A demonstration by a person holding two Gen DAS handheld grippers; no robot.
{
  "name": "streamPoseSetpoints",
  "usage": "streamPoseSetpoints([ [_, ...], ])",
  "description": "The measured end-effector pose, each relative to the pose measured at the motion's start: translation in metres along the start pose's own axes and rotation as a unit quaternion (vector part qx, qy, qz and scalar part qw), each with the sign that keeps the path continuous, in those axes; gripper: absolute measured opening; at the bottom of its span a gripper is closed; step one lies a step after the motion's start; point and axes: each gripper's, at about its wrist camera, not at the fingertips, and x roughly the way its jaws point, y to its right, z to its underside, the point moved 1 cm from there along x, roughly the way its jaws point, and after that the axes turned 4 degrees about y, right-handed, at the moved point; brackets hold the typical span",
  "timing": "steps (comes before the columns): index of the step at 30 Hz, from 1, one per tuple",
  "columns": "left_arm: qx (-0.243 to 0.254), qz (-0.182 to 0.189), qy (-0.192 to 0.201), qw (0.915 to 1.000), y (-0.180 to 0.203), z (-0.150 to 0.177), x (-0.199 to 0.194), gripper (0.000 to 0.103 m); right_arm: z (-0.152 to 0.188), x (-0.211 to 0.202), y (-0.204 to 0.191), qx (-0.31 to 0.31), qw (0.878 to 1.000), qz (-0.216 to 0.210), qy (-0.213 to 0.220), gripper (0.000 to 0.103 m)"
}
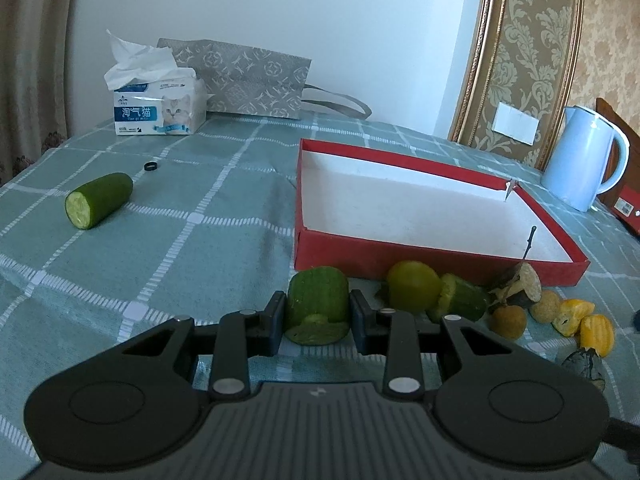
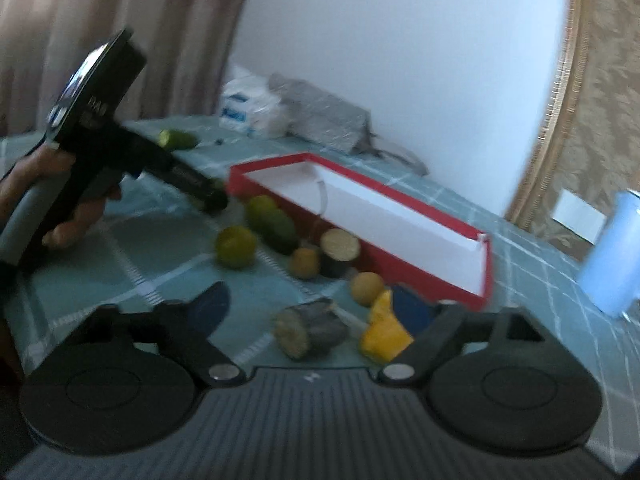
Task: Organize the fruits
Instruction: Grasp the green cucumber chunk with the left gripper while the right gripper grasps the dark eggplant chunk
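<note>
Now our left hand-held gripper (image 1: 318,312) clamps a cucumber chunk (image 1: 318,304) just before the red box (image 1: 436,248) on the worktop (image 1: 160,248); our right hand-held gripper (image 2: 312,312) gapes wide around a dark stub (image 2: 310,330), not pressing it.

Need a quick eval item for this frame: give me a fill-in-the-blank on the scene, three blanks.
1. The left gripper is shut on a ___ cucumber chunk.
2. The red box contains ___ fruit.
3. The tissue pack shows a picture of a ___.
4. The right gripper is ___.

Missing words: green; no; cat; open
</note>
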Motion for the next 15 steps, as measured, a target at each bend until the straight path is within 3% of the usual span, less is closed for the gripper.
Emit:
streamPoseSetpoints([
  [2,-0.002,0.001,0.001,1.0,-0.001,0.0,0.0,0.032,-0.002,0.008,0.001,-0.002,1.0,-0.02,-0.01,0.067],
  [4,-0.002,0.001,0.0,1.0,-0.001,0.0,0.0,0.032,-0.004,0.017,0.006,-0.001,0.999,-0.03,-0.025,0.064],
  [7,-0.002,0.001,-0.001,1.0,-0.001,0.0,0.0,0.032,-0.001,0.027,0.014,0.008,0.997,-0.054,-0.048,0.052],
  [15,0.0,0.005,-0.002,1.0,0.0,0.001,0.001,0.032,0.008,0.039,0.018,0.007,0.995,-0.072,-0.066,0.053],
])
